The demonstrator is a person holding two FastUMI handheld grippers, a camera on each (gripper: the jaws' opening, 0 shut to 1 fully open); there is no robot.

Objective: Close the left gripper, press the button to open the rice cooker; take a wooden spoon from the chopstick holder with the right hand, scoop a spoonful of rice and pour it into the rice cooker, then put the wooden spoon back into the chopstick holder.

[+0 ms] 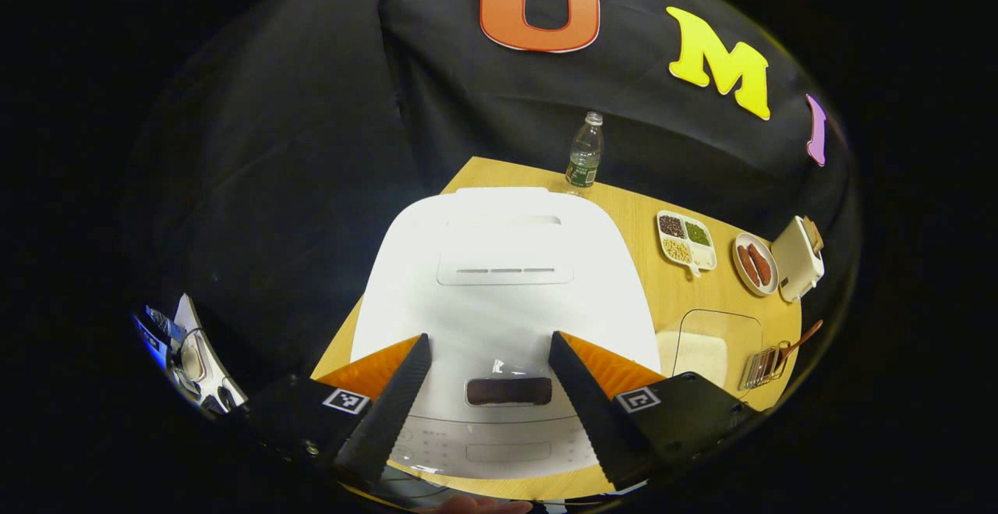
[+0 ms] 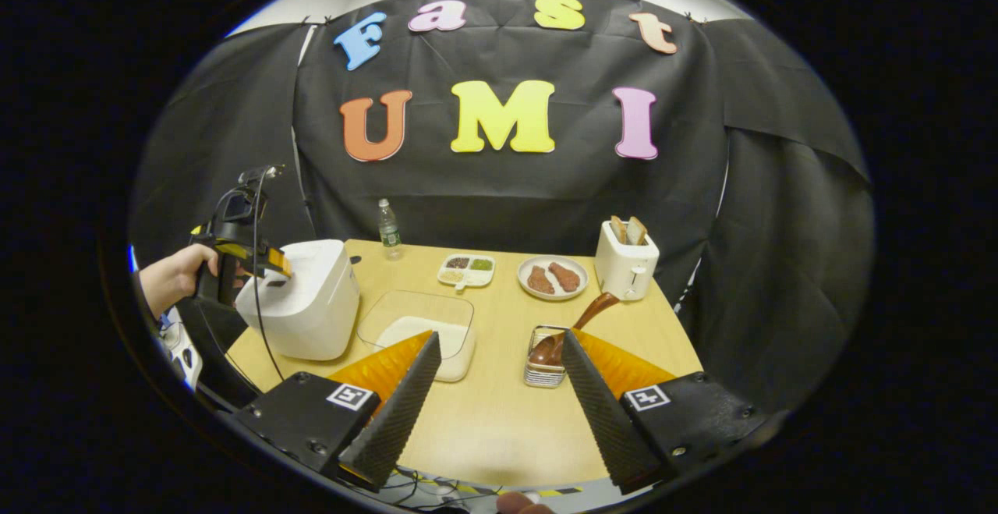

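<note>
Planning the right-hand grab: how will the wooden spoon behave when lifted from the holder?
The wooden spoon looks rigid and probably light. It leans tilted in the wire chopstick holder, so it may swing or drag the light holder along.

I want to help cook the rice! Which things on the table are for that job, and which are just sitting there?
For the job:
rice cooker
its button
wooden spoon
chopstick holder
container of rice
left gripper, open above the cooker
right gripper, open

Just sitting there:
water bottle
divided dish
plate of food
toaster
</note>
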